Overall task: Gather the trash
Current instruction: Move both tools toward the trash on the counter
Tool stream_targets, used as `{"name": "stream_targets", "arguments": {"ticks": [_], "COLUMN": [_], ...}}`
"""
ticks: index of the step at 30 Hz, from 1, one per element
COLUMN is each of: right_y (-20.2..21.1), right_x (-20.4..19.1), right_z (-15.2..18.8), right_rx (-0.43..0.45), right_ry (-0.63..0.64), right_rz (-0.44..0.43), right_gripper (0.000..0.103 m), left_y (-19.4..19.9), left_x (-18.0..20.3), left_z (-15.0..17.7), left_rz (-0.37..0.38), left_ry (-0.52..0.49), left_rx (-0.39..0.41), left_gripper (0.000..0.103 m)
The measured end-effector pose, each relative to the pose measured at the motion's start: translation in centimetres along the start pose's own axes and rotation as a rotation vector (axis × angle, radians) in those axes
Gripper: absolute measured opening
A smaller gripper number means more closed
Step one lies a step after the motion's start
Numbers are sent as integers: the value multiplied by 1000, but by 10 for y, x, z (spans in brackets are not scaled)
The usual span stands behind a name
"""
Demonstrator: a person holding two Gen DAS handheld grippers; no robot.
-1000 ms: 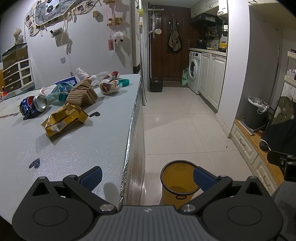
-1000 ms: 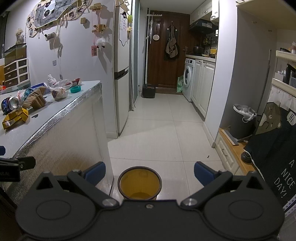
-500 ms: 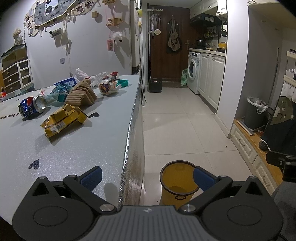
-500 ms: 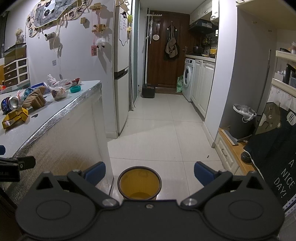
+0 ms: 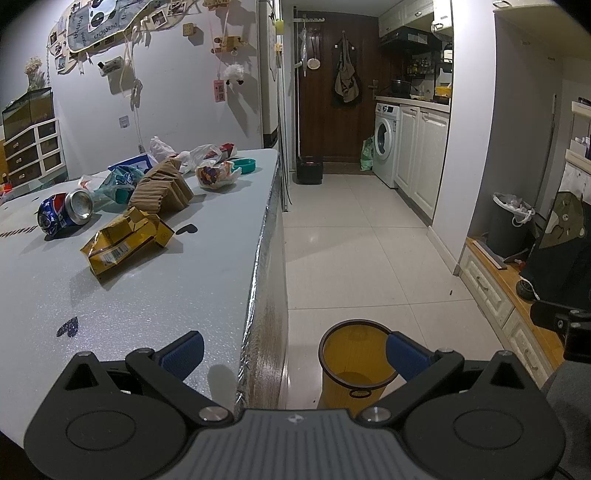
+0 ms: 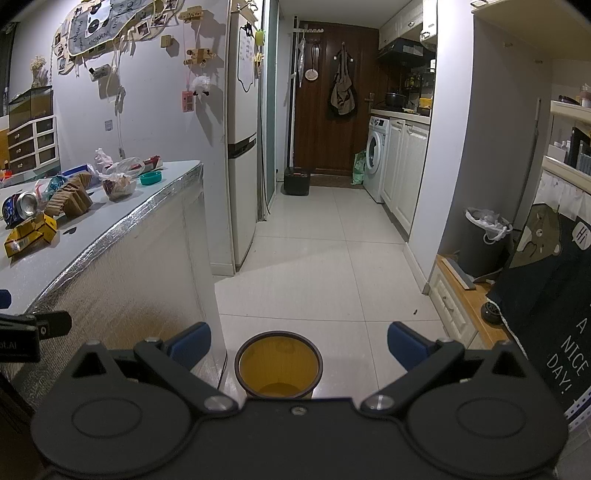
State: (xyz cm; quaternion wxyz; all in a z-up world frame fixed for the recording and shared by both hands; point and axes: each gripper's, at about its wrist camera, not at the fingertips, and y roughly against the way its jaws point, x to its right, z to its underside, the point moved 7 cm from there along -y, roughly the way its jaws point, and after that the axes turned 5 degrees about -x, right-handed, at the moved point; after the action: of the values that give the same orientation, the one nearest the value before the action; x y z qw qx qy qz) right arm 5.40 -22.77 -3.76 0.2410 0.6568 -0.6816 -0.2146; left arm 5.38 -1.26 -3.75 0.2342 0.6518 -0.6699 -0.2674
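Both hand-held grippers, left point(image 5: 291, 352) and right point(image 6: 298, 341), gape empty; crushed can point(image 5: 65, 213) and wrappers litter the counter point(image 5: 177, 280), yellow bin point(image 6: 279, 363) unfilled.

- A small home flat, kitchen end of a hallway.
- Washing machine point(image 6: 376, 155) under a counter beside white cabinets point(image 6: 400, 173).
- Fridge point(image 6: 242, 147) by the wall.
- Photos and a panda hanging point(image 6: 98, 22) pinned up.
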Motion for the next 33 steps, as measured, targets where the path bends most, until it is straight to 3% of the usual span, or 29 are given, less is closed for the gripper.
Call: {"name": "stream_targets", "arguments": {"ticks": [11, 19, 29, 33], "right_y": [-1, -6, -27, -38], "right_x": [-2, -14, -59, -81], "right_z": [-1, -12, -51, -69], "right_rx": [5, 62, 141, 175], "right_ry": [-3, 15, 86, 106], "right_rz": [0, -17, -151, -222], "right_gripper": [103, 103, 103, 103], "left_y": [2, -2, -11, -16], "left_x": [-4, -36, -94, -112], "left_z": [-3, -15, -30, -40], "left_rz": [-5, -55, -162, -162], "left_ry": [10, 50, 111, 113], "left_rx": [12, 41, 52, 57], "left_gripper": [103, 103, 103, 103]}}
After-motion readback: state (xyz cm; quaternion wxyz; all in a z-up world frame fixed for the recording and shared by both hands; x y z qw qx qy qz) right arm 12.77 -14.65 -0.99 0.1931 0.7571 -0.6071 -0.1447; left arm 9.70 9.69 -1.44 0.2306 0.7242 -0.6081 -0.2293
